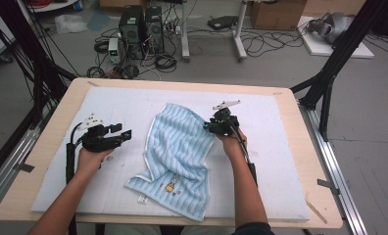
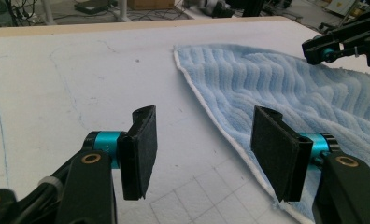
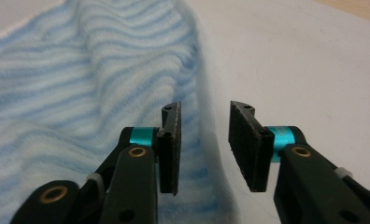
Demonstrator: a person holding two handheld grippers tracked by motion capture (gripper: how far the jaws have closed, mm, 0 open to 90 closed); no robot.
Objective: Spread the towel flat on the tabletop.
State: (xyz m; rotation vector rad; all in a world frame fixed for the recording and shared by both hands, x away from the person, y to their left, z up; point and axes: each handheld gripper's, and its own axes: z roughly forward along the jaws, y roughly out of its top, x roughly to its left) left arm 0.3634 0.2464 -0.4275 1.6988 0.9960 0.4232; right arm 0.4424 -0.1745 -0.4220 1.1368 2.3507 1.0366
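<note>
Towel: we see the blue striped towel (image 1: 179, 154) lying rumpled near the middle of the white mat (image 1: 290, 161) on the bench (image 1: 313, 142).
Right tool: our right tool (image 1: 208, 126) sits at the towel's right edge (image 3: 199, 107); its pads stand partly apart with that edge between them, not pressing it.
Left tool: our left tool (image 1: 125, 132) rests on the mat left of the towel, wide open, holding nothing; the towel's white-hemmed edge lies just beside its right pad (image 2: 275, 158).

towel (image 1: 180, 147): light blue, wavy stripes, white edge | mat (image 1: 280, 161): white | jaws: black
</note>
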